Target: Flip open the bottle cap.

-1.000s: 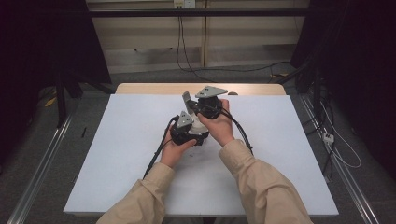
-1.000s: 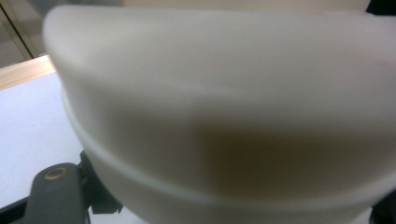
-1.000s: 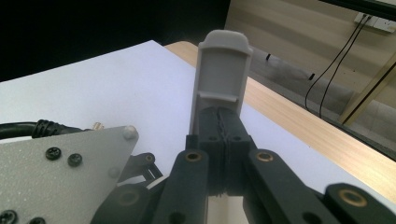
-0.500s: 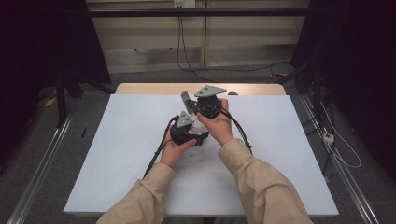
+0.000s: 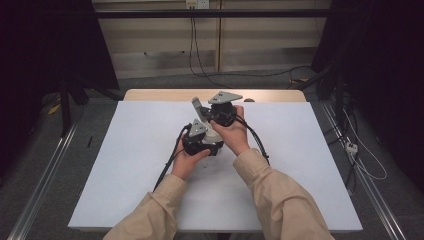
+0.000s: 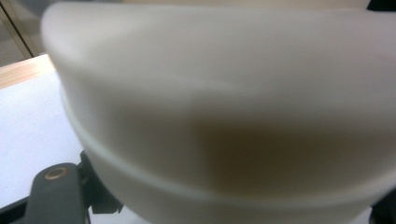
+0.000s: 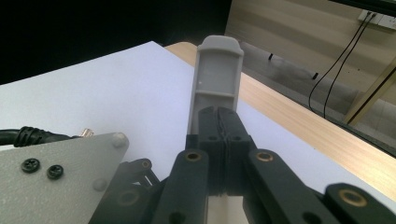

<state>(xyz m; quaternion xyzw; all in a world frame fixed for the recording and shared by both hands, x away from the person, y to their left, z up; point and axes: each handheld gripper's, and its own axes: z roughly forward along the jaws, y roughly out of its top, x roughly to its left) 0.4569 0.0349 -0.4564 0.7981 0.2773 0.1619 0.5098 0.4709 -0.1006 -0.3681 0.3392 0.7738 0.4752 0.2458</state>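
Right gripper view: right claw pinches a flat grey plastic piece upright.

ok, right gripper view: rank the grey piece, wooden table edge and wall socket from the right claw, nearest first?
From the right claw:
1. grey piece, rising right at its tips.
2. wooden table edge, beyond the white sheet, to the right.
3. wall socket, far off, top right.

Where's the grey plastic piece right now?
In the high view the grey piece stands up mid-table, near the far edge, beside the right gripper, whose shut jaws clamp its lower end in the right gripper view.
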